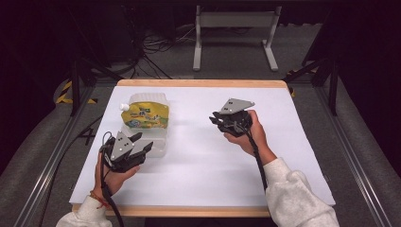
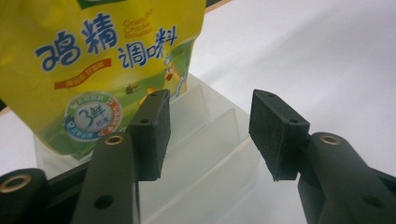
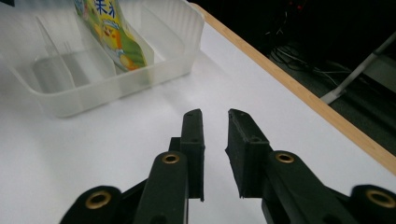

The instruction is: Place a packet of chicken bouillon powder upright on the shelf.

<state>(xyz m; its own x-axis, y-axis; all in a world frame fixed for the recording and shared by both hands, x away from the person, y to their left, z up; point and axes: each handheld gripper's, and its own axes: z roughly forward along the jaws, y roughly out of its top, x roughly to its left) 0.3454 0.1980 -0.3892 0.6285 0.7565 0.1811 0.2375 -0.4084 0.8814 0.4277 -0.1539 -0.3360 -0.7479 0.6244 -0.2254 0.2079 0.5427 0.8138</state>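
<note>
The yellow seasoning pouch (image 1: 144, 115) stands inside the clear plastic bin (image 1: 161, 144), leaning up against one of the bin's inner dividers with its white spout at the upper corner on the far left side. The bin is the landmark here: it sits on the white table (image 1: 203, 156) toward the left half, its long axis running from the person's side away toward the far edge, and the pouch fills its far portion while the near compartments look empty. Just at the bin's near end, the left gripper (image 1: 140, 147) is held low with its jaws spread wide and nothing between them; in the left gripper view the near wall and dividers of the bin lie between and just beyond the pads, with the pouch up and to the left of that line, so the pouch lies ahead of this gripper along the bin's length. The right gripper (image 1: 216, 119) is well apart from the bin, off to the bin's right over bare table, its jaws drawn to a narrow gap and empty, pointing back toward the bin. The left hand is plainly the nearer one, and any reach for the pouch would probably go forward from the bin's near end.
</note>
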